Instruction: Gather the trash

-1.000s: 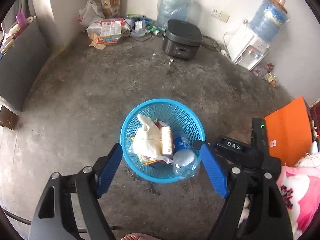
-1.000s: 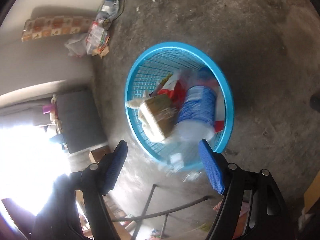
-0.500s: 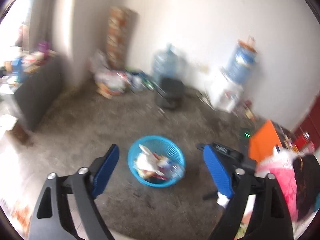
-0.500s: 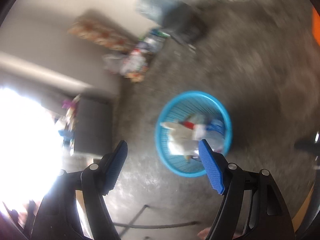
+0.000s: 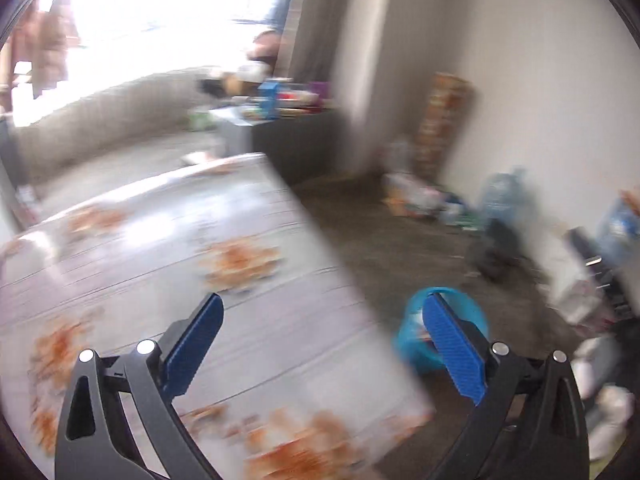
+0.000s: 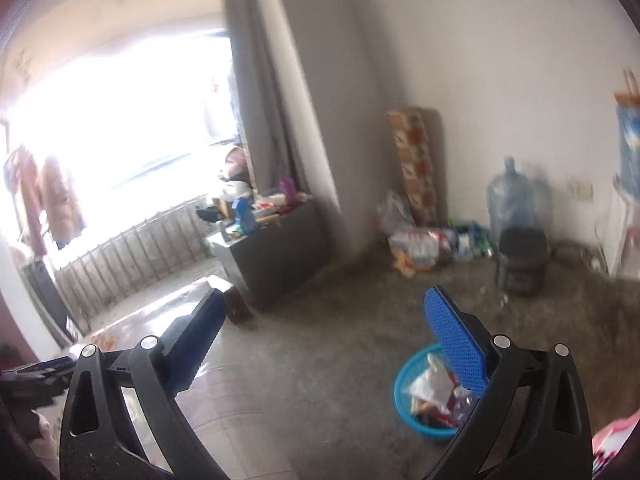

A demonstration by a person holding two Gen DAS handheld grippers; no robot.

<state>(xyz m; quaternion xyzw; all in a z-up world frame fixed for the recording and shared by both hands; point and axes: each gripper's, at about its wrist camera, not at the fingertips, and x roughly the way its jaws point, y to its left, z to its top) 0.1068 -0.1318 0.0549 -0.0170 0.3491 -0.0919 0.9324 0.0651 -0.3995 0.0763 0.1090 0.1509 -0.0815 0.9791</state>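
Both grippers — left [image 5: 322, 344], right [image 6: 320, 340] — opening, nothing between jaws; blur risks misjudging remaining litter beyond the full basket [image 6: 404, 384].

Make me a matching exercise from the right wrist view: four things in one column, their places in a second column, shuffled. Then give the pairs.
Things:
1. round blue plastic mesh basket
2. clear blue water jug
3. black boxy appliance
4. tall patterned orange carton stack

Places:
A. leaning against the white wall
B. on the floor behind the black appliance
C. on the floor in front of the jug
D. near floor, holding trash

Pairs: 1-D, 2-B, 3-C, 4-A
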